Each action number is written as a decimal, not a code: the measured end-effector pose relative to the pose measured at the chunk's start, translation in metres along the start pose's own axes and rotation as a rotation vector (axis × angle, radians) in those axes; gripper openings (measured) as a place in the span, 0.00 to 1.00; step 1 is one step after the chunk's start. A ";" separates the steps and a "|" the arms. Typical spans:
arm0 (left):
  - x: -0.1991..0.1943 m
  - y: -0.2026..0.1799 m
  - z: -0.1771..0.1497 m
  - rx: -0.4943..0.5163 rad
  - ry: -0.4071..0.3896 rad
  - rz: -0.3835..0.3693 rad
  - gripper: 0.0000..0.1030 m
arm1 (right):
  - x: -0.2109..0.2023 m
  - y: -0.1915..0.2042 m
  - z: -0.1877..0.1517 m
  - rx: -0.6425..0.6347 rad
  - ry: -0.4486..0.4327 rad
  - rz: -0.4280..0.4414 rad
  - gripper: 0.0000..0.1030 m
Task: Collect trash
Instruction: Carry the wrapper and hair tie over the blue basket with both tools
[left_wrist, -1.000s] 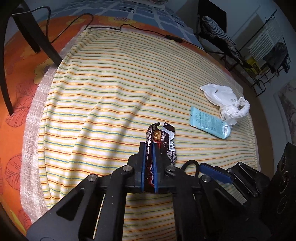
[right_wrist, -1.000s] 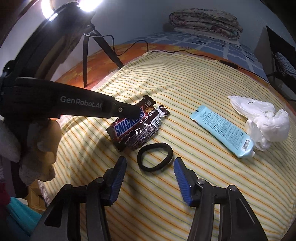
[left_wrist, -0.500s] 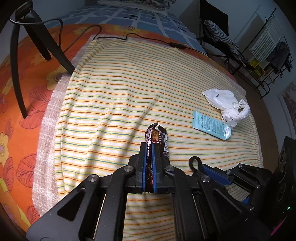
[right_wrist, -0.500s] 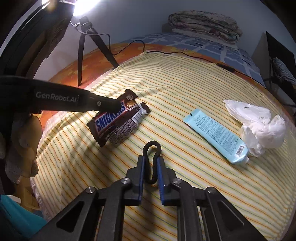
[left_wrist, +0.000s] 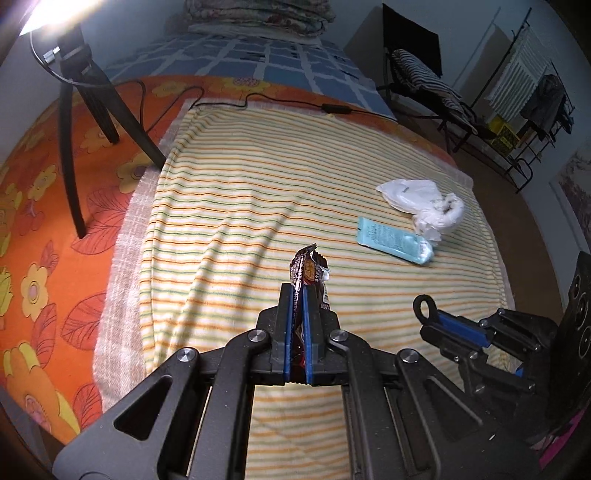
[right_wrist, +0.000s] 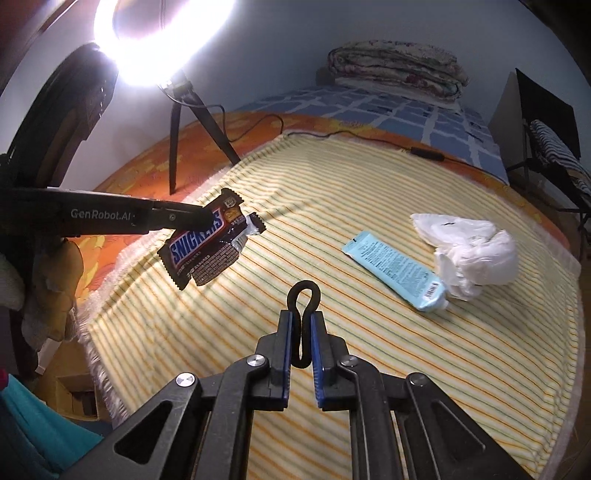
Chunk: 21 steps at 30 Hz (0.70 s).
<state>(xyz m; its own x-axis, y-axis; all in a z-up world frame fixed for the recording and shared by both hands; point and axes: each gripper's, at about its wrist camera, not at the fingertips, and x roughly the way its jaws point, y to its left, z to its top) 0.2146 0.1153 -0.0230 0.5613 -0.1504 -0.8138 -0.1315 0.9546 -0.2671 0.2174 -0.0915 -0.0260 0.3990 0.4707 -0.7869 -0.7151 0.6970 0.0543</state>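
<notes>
Left wrist view: left gripper jaws pinching candy wrapper, lifted off striped blanket.
Right gripper: jaws pinching black hair tie, squashed into a narrow loop pointing forward.
Wrapper axis: long side slanting up-right in right view, held edge-on.
Left to collect: blue tube, crumpled white bag, touching, on blanket.
Progress: roughly half, nothing binned yet.

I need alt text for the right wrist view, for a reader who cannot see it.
The right gripper pinches a black hair tie above a striped blanket. At left, the left gripper holds up a Snickers wrapper; a light blue tube and crumpled white plastic bag lie on the blanket at right.
</notes>
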 end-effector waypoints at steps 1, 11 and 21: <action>-0.006 -0.003 -0.002 0.008 -0.007 0.000 0.02 | -0.004 0.000 0.000 -0.002 -0.004 -0.001 0.07; -0.054 -0.027 -0.035 0.069 -0.037 -0.038 0.02 | -0.061 0.007 -0.027 -0.004 -0.035 -0.003 0.07; -0.079 -0.060 -0.094 0.161 -0.022 -0.064 0.02 | -0.113 0.017 -0.074 0.008 -0.048 0.014 0.07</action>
<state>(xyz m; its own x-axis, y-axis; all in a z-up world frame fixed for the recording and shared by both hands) 0.1015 0.0459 0.0083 0.5825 -0.2082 -0.7857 0.0369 0.9724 -0.2304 0.1175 -0.1727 0.0187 0.4164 0.5059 -0.7554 -0.7161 0.6944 0.0703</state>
